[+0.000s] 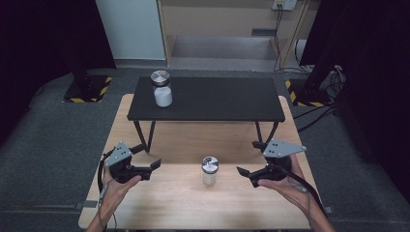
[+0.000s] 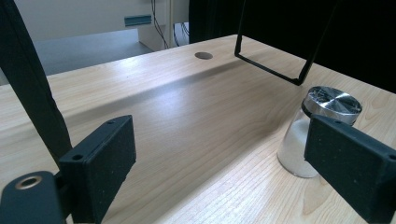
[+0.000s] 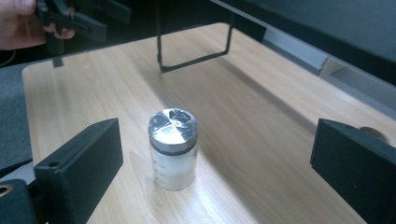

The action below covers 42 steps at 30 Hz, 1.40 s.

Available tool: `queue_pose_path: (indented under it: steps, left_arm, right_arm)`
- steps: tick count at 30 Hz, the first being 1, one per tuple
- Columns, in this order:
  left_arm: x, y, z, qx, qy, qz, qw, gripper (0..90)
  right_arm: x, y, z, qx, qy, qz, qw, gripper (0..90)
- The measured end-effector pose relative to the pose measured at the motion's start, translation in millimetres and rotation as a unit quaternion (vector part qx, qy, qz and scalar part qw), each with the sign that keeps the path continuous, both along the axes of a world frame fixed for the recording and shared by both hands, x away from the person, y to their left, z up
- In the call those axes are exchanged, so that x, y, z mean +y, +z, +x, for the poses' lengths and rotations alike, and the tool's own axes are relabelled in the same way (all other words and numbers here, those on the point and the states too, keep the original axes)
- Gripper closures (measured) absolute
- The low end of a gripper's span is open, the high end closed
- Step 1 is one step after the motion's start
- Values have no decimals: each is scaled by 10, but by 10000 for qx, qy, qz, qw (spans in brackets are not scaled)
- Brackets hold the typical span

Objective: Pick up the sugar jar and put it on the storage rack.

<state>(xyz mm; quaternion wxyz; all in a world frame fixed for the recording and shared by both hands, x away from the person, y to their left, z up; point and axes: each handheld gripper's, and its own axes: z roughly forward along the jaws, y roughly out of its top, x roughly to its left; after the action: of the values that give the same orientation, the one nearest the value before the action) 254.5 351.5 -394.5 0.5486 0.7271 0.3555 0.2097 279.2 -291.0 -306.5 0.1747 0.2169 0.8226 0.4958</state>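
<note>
Wooden tabletop lay under both my hands, the left gripper (image 1: 155,165) and right gripper (image 1: 243,170) level, jaws wide and empty, flanking the small jar (image 1: 210,170) standing between them. High view alone showed another jar (image 1: 161,88) on the far black shelf (image 1: 217,99).

Seen from above the near edge, the high view faces forward and down over the wooden table (image 1: 159,203), with a black shelf (image 1: 208,99) at 12 o'clock. The left gripper view rides low and close, looking toward 3 o'clock; the right gripper view looks toward 9 o'clock. All three share the small jar (image 1: 210,170) (image 2: 308,135) (image 3: 173,148) (metal-lidded, mid-table).
</note>
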Motion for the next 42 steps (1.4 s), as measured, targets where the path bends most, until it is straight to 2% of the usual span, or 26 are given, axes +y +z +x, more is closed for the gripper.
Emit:
queue_pose_path:
  steps: [3, 14, 28, 36, 42]
  left_arm:
    - [-1, 1, 0, 8, -9, 20, 10000, 81]
    - [1, -4, 7, 13, -21, 14, 10000, 81]
    - [-6, -1, -3, -3, -44, 29, 10000, 81]
    - [-2, -2, -4, -1, -51, 29, 10000, 81]
    - [0, -3, -4, -2, -56, 30, 10000, 81]
  right_arm:
    - [87, -32, 88, 76, 102, -12, 9999, 26]
    - [461, -150, 440, 456, 433, -381, 9973, 34]
    - [863, -344, 681, 731, 658, -656, 9930, 66]
    - [1036, -421, 794, 859, 757, -910, 9892, 145]
    - [1072, -464, 830, 886, 799, -996, 9878, 257]
